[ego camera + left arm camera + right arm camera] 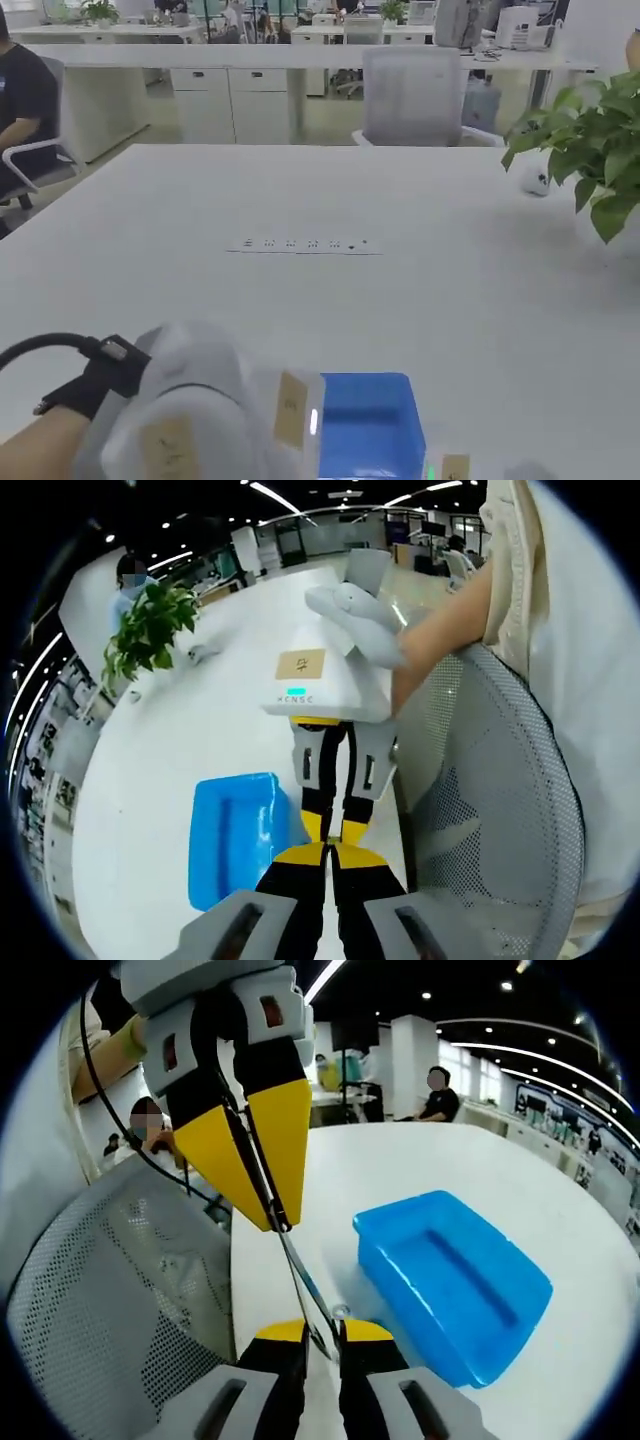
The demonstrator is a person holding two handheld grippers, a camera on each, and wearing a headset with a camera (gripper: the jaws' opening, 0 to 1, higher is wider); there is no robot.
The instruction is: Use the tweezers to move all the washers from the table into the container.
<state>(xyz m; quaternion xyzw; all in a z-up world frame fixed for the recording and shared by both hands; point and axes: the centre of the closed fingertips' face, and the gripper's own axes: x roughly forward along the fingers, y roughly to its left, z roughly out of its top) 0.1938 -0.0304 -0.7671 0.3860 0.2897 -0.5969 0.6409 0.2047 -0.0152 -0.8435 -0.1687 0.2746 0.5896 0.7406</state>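
Right gripper [322, 1334], nearest the lens in its own view: jaws drawn close about the lower end of the tweezers [300, 1275]. They look clenched on the tool, though the yellow tips hide the contact itself.

Tabletop [400, 1160]: white, carrying all the work. Both grippers meet over its near edge, just in front of the person's mesh chair [120, 1290].

Container [400, 1270]: blue, shallow, open side up, with nothing visible inside. It stands close to the near edge, just beside the grippers on the side away from the chair, presumably so that each carry is short.

Left gripper [268, 1222]: enters from above, tip to tip with the right one, its yellow jaws clamped on the upper end of the tweezers.

Tweezers: a thin metal pair held at both ends, slanting from the left gripper down to the right. This is judged a handover or a re-seating of the tool, so that one gripper can squeeze the arms; it is not yet a pick.

Washer: one small ring [340, 1312], probably a washer, lies on the tabletop. It is touching or just beside the tweezers' lower part, between the right gripper's tips and the container's near corner, but is too small to confirm.
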